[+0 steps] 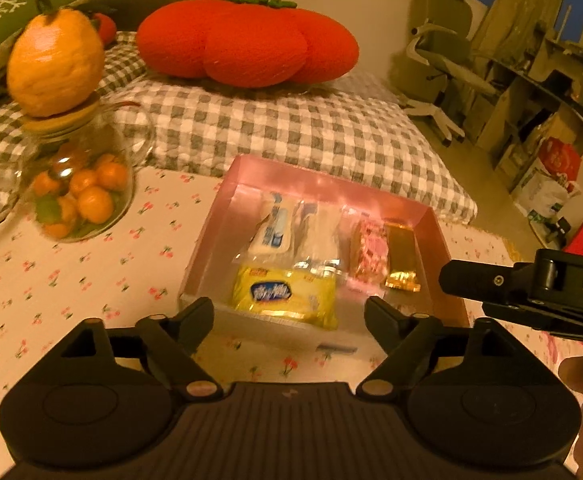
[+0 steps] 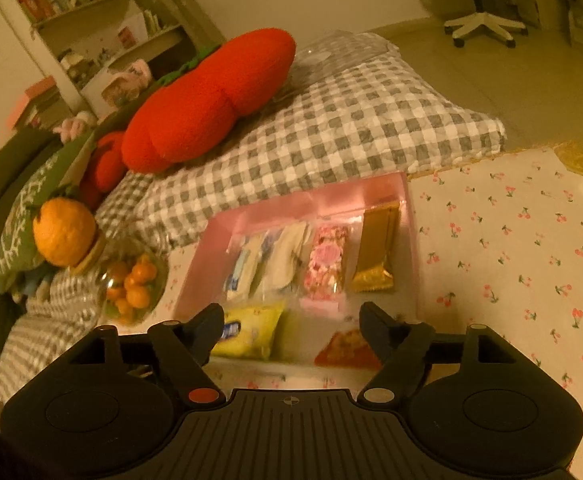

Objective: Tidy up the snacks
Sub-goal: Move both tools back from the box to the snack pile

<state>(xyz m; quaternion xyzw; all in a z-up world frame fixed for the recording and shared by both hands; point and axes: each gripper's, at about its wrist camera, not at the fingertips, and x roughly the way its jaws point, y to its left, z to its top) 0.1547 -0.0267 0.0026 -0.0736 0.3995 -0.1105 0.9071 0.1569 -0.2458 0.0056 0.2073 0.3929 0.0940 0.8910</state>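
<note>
A pink tray (image 1: 437,236) (image 2: 409,216) stands on the cherry-print tablecloth and holds several snack packs. A yellow pack (image 1: 285,294) (image 2: 251,332) lies at its near left. White packs (image 1: 271,232) (image 2: 279,258), a pink pack (image 1: 369,254) (image 2: 327,264) and a gold pack (image 1: 401,258) (image 2: 375,248) lie behind it. A red-orange pack (image 2: 345,350) lies at the near right. My left gripper (image 1: 289,316) is open and empty before the tray's near edge. My right gripper (image 2: 291,326) is open and empty over the tray's near part; it shows from the side in the left wrist view (image 1: 451,276).
A glass jar of small oranges (image 1: 79,196) (image 2: 133,284) with a large orange on its lid (image 1: 55,62) (image 2: 65,230) stands left of the tray. A checked quilt (image 1: 291,132) (image 2: 331,132) and a red pumpkin cushion (image 1: 247,40) (image 2: 207,100) lie behind.
</note>
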